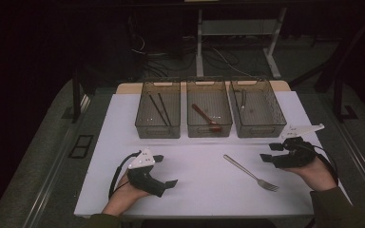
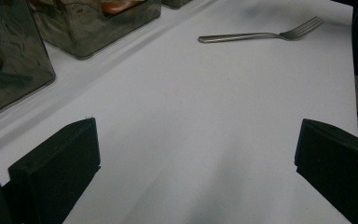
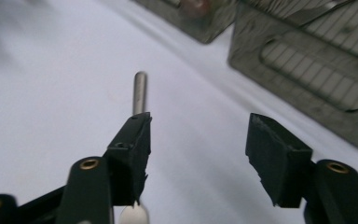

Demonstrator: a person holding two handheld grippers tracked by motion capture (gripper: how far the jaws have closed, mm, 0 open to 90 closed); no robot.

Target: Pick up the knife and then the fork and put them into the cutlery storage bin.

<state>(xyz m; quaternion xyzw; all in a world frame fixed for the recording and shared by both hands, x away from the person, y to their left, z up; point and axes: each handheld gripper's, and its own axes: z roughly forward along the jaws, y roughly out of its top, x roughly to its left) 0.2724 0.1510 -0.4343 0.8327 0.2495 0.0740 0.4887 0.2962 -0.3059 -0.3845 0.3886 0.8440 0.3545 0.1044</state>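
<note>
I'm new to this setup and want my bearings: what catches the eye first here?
A lone metal fork lies on the white table, just in front of the right hand-held gripper, whose jaws stand open. Behind it, three see-through bins line the far edge, the middle one holding a red spoon.

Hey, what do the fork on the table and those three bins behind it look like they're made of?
The fork looks like polished metal, likely stainless steel: silvery grey, with bright glints along the handle in the left gripper view. The three bins look like smoky see-through plastic: their contents and the white table cover show through the walls, and each has a moulded handle slot. Tinted acrylic or similar; I can't tell which.
</note>
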